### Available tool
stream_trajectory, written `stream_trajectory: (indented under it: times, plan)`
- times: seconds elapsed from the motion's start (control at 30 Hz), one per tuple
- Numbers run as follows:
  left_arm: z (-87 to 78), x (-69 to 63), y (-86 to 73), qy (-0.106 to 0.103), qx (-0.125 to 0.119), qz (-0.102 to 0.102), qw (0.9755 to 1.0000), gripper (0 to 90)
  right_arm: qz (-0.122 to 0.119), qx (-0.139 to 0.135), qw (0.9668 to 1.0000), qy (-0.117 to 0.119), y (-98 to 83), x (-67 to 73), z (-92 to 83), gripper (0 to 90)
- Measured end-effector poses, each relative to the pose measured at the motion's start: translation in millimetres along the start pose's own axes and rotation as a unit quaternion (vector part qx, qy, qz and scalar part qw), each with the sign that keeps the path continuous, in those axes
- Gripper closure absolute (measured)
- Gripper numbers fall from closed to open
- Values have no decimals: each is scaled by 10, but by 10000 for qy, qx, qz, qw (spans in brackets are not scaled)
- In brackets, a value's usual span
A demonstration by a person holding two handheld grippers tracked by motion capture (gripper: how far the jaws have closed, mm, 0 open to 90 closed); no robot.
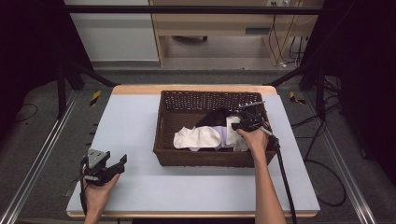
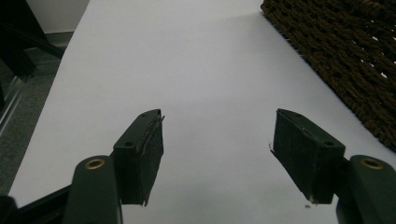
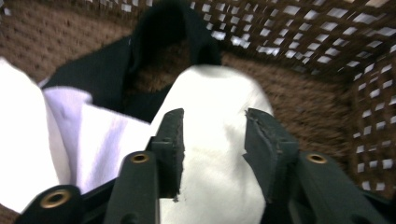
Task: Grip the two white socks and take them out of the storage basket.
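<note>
A brown wicker basket (image 1: 205,158) stands mid-table and holds a white sock (image 1: 198,137), a black sock (image 1: 215,116) and a pale lilac piece (image 1: 225,136). My right gripper (image 1: 239,125) reaches down into the basket's right side. In the right gripper view its jaws (image 3: 214,135) stand apart over a white sock (image 3: 212,93), with no pad pressing on it; the black sock (image 3: 112,70) lies beyond. My left gripper (image 1: 120,164) rests at the table's front left, open, and in the left gripper view only bare table shows between its jaws (image 2: 217,140).
The white table top (image 1: 135,126) runs wide to the left of the basket. In the left gripper view the basket's woven wall (image 2: 345,60) lies to the right. A black cable (image 1: 285,182) trails from the right gripper over the front right.
</note>
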State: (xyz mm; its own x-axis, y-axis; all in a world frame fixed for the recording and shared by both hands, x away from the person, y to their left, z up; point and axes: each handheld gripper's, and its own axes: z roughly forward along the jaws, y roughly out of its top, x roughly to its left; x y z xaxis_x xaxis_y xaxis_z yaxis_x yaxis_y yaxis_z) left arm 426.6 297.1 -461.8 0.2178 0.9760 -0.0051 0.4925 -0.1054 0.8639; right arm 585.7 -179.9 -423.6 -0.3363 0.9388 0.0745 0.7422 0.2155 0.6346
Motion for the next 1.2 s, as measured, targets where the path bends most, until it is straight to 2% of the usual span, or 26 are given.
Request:
stream_trajectory:
  times: [0.03,0.07,0.1,0.13,0.17,0.2,0.23,0.33,0.37,0.5,0.57,0.6,0.63,0.67,0.7,0.83,0.87,0.9,0.93,0.97,1.03,1.07,1.1,1.13,1.17,1.2]
  plan:
    - [-2,4,0,5,2,-3,10000,321,-15,56,10000,-33,1,0,7,645]
    - [-2,4,0,5,2,-3,10000,322,-15,56,10000,-33,1,0,7,645]
    - [-3,8,0,5,2,-12,10000,322,44,136,9999,-47,4,-9,8,713]
    - [-3,8,0,5,2,-12,10000,322,44,136,9999,-47,4,-9,8,713]
    - [-6,10,0,6,-4,-17,10000,323,66,218,9997,-74,5,-14,9,792]
    - [-6,10,0,6,-4,-17,10000,322,66,218,9997,-74,5,-14,9,792]
    - [-8,12,1,7,-14,-21,10000,322,80,246,9996,-57,8,-12,-3,855]
    - [-9,14,1,5,-12,-17,10000,323,86,243,9997,-55,10,-5,-16,870]
    - [-11,14,1,5,-13,-18,10000,323,67,208,9997,-76,12,-6,-22,872]
    - [-11,19,1,10,-10,-25,10000,323,80,-307,9993,-216,18,-5,-131,877]
    - [-12,19,1,13,-9,-25,10000,323,87,-409,9989,-231,19,-1,-151,876]
    - [-13,19,1,15,-13,-26,10000,323,50,-798,9965,-263,23,7,-215,876]
    - [-14,18,1,22,-14,-28,10000,323,65,-946,9951,-264,26,10,-244,876]
    - [-14,18,1,22,-14,-28,10000,323,65,-946,9951,-264,26,10,-244,876]
    - [-13,16,0,21,-13,-24,10000,323,98,-1138,9931,-251,23,16,-282,882]
    - [-15,15,0,20,-15,-22,10000,324,133,-1351,9905,-221,17,13,-323,886]
    - [-14,17,0,20,-13,-28,10000,324,202,-1588,9869,-197,18,6,-371,888]
    - [-14,17,0,20,-13,-28,10000,324,220,-1709,9849,-175,21,0,-398,888]
    - [-15,18,-1,20,-15,-30,10000,324,220,-1709,9849,-175,21,0,-398,888]
    - [-16,19,0,24,-23,-35,10000,323,283,-1993,9795,-64,28,-6,-461,888]
    - [-16,19,0,24,-25,-38,10000,324,359,-2206,9747,95,40,-1,-534,889]
    - [-15,20,0,27,-20,-41,10000,324,359,-2206,9747,95,40,-1,-534,889]
    - [-14,20,1,19,-15,-37,10000,324,325,-2348,9714,161,52,12,-590,889]
    - [-14,18,1,22,-17,-32,10000,324,290,-2422,9696,205,64,28,-639,890]
    - [-15,15,3,20,-18,-22,10000,324,215,-2590,9652,286,88,68,-742,890]
    - [-16,13,3,20,-18,-20,10000,324,191,-2643,9637,325,95,82,-782,890]
